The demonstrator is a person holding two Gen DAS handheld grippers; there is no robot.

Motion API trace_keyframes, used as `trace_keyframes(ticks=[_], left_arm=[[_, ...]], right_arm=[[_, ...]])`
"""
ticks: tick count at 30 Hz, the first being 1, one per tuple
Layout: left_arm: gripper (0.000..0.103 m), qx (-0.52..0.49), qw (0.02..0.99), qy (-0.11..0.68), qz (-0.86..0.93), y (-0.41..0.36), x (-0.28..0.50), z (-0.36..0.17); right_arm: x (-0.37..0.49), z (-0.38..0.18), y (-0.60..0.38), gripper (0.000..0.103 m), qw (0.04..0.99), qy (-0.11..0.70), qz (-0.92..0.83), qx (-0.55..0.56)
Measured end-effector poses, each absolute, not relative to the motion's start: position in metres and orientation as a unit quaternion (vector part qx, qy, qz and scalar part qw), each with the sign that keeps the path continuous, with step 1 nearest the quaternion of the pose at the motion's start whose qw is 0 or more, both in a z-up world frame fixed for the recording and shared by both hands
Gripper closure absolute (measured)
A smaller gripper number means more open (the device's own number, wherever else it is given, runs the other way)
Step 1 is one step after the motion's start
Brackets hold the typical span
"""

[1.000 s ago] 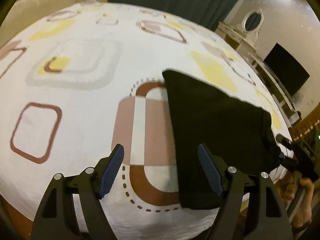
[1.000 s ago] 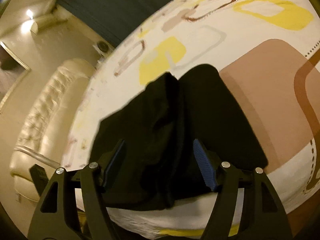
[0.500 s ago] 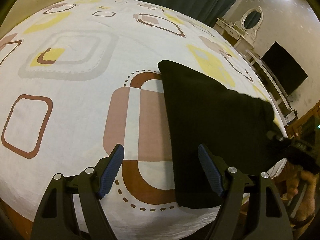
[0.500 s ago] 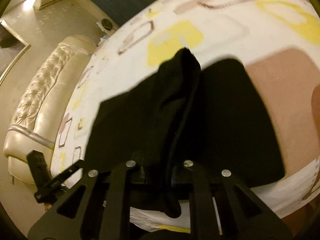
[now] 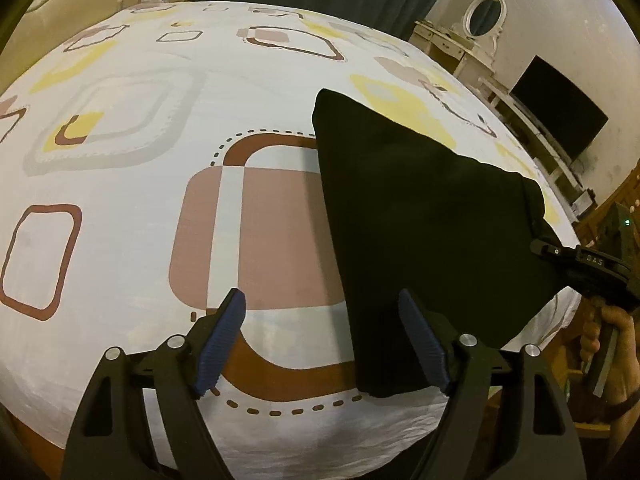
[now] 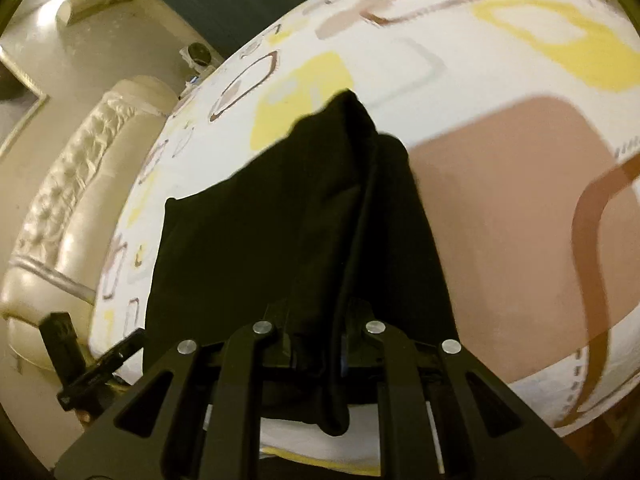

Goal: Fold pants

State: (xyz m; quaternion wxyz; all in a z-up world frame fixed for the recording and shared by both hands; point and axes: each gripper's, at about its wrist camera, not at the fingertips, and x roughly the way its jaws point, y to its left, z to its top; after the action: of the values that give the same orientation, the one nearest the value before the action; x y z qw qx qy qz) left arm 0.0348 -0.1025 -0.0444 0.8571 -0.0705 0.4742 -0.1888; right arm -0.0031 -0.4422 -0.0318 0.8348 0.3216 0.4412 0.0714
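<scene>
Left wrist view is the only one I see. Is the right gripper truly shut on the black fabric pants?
Observer: Yes. In the right wrist view the right gripper has its jaws shut on a bunched fold of the black fabric pants.
Operator: Is the cloth flat beyond the jaws?
Observer: No, a raised ridge of cloth runs away from them.

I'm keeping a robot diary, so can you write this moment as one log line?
step: fold pants | right gripper: shut on black pants | left gripper: opening, nothing between | pants: lying on patterned bed sheet
</scene>
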Motion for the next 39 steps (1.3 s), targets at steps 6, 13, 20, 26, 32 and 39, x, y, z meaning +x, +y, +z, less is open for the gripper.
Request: trace_keyframes(ticks=[6,13,20,26,32,39], left_arm=[[0.022,-0.067,0.851,0.485,-0.192,-0.104,0.039,-0.051],[0.021,-0.093,0.841,0.493,-0.202,-0.096,0.041,-0.055],[0.021,-0.105,0.841,0.492,-0.201,-0.081,0.043,-0.049],[0.021,-0.168,0.829,0.482,-0.229,-0.058,0.049,-0.038],[0.021,-0.193,0.796,0.507,-0.269,-0.069,0.049,-0.053],[0.021,-0.201,0.776,0.524,-0.287,-0.089,0.048,-0.070]], right_arm=[[-0.015,-0.044,-0.465,0.090,0.828,0.412,0.093,0.369],[-0.035,-0.050,-0.482,0.090,0.821,0.385,0.081,0.413],[-0.062,-0.041,-0.509,0.086,0.817,0.387,0.021,0.427],[-0.083,-0.035,-0.523,0.044,0.804,0.341,0.064,0.483],[-0.073,-0.052,-0.510,0.038,0.793,0.364,0.076,0.483],[-0.061,-0.068,-0.497,0.035,0.783,0.374,0.085,0.489]])
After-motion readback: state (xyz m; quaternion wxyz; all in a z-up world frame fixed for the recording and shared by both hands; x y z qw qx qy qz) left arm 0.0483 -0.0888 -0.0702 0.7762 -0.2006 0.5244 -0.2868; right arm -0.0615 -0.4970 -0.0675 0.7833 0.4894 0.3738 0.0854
